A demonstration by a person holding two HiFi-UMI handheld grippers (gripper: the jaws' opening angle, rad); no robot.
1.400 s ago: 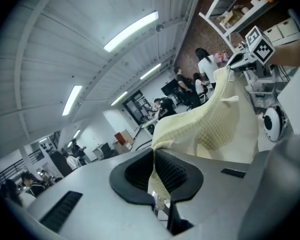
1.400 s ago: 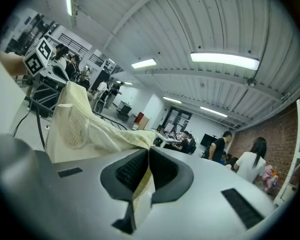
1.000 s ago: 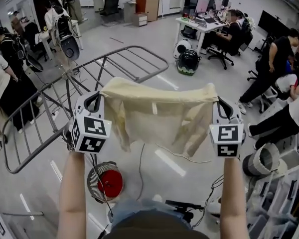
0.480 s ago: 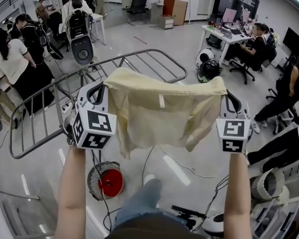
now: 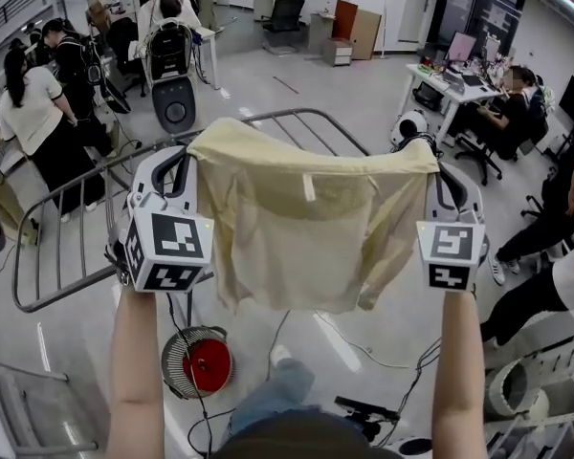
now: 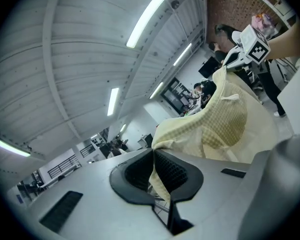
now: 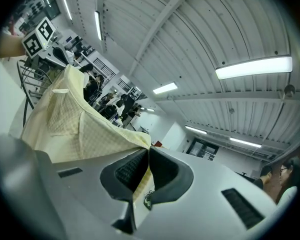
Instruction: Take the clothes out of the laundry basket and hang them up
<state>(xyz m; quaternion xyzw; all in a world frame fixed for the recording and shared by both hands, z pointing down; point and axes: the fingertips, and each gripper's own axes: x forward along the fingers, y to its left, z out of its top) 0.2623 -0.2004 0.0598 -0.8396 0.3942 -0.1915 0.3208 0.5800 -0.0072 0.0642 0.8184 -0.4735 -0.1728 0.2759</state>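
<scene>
This is a large open-plan office or lab workspace. To the right beyond the metal drying rack (image 5: 77, 242), a white surface (image 5: 438, 76) carries monitors, and a person (image 5: 505, 122) sits at it on a swivel chair. Left of the rack, more people (image 5: 38, 118) stand among equipment. Far behind it sits an office chair (image 5: 289, 14). The polished grey floor (image 5: 268, 75) below the rack holds a red-centred floor fan (image 5: 199, 361). Overhead, strip lights (image 6: 147, 16) line a ribbed industrial ceiling (image 6: 65, 59).
</scene>
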